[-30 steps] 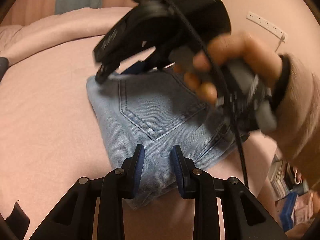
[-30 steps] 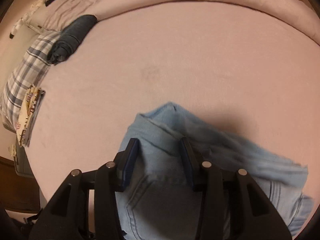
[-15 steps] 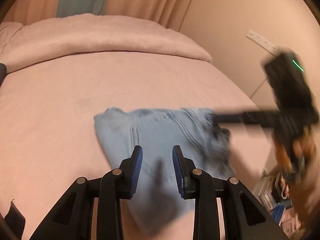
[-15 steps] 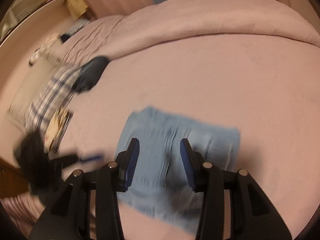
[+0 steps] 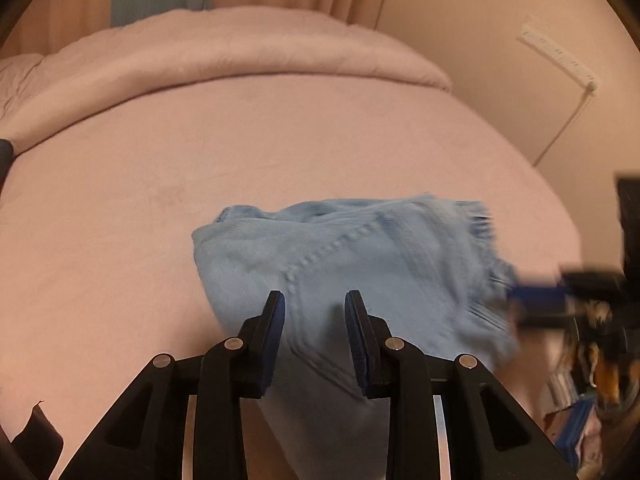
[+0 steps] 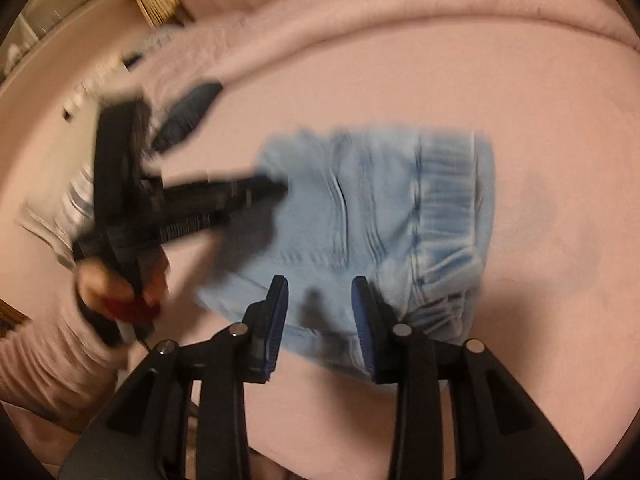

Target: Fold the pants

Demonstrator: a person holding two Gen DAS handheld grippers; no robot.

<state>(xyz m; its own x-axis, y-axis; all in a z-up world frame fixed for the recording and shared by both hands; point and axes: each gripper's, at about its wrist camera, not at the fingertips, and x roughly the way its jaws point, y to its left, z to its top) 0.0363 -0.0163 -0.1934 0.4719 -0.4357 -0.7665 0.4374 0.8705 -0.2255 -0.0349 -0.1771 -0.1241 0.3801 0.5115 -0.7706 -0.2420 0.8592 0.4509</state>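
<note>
The light blue denim pants (image 5: 360, 264) lie folded into a compact block on the pink bed (image 5: 120, 208). They also show in the right wrist view (image 6: 380, 216). My left gripper (image 5: 314, 308) is open and empty above the near edge of the pants; it appears blurred at the pants' left side in the right wrist view (image 6: 276, 190). My right gripper (image 6: 320, 292) is open and empty over the pants' near edge; it shows blurred at the right in the left wrist view (image 5: 536, 300).
A rolled pink duvet (image 5: 224, 44) lies across the far side of the bed. A dark folded garment (image 6: 188, 114) and a plaid pillow (image 6: 76, 200) lie at the bed's left side. A wall with a power strip (image 5: 556, 54) stands to the right. Clutter (image 5: 576, 420) sits on the floor.
Both grippers have pulled back from the pants and apart from each other. The right gripper has swung from over the pants out to the right side. The pants stay folded.
</note>
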